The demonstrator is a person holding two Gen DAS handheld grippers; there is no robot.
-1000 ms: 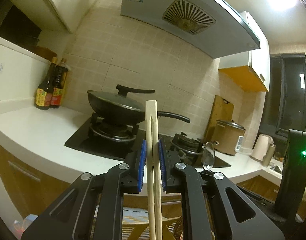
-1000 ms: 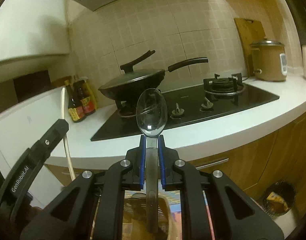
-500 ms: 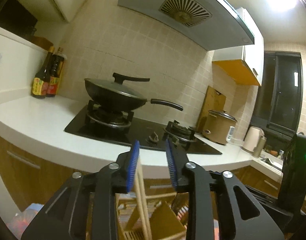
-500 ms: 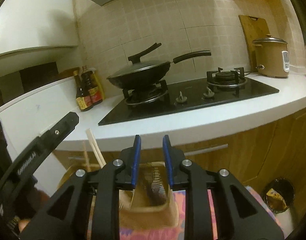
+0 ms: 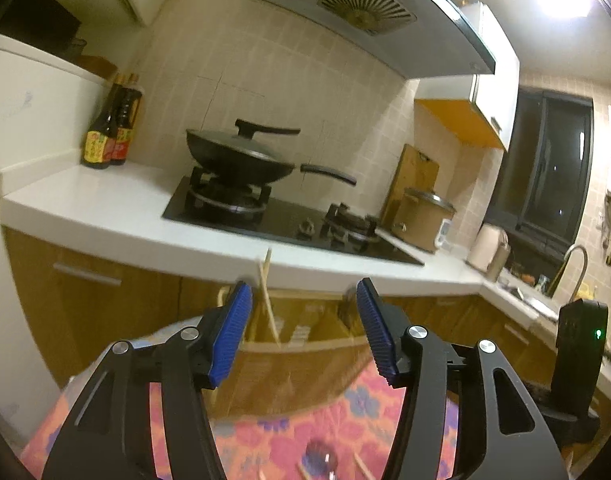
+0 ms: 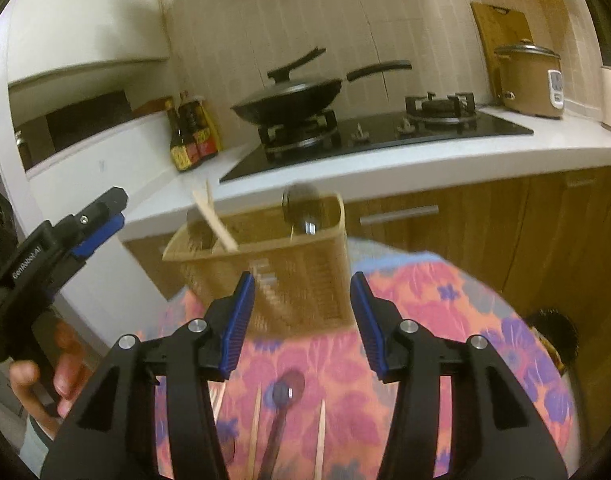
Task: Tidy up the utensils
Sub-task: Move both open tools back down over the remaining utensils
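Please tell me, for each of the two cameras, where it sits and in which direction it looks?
Left wrist: sits on the left claw, open, facing the woven tan utensil basket, stove beyond; the right claw's body at right.
Right wrist: sits on the right claw, open, facing the basket over a metal spoon on the floral cloth; left claw and a hand at left.
Shared: basket, black lidded wok.

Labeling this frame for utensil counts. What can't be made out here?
- Basket inside: its wall hides the compartments in both views, so the chopsticks and spoon can't be placed by slot.
- Spoon and loose chopsticks on the cloth: right wrist view, cut off by the bottom edge and the right gripper; no count.
- Left wrist view: motion blur smears them.
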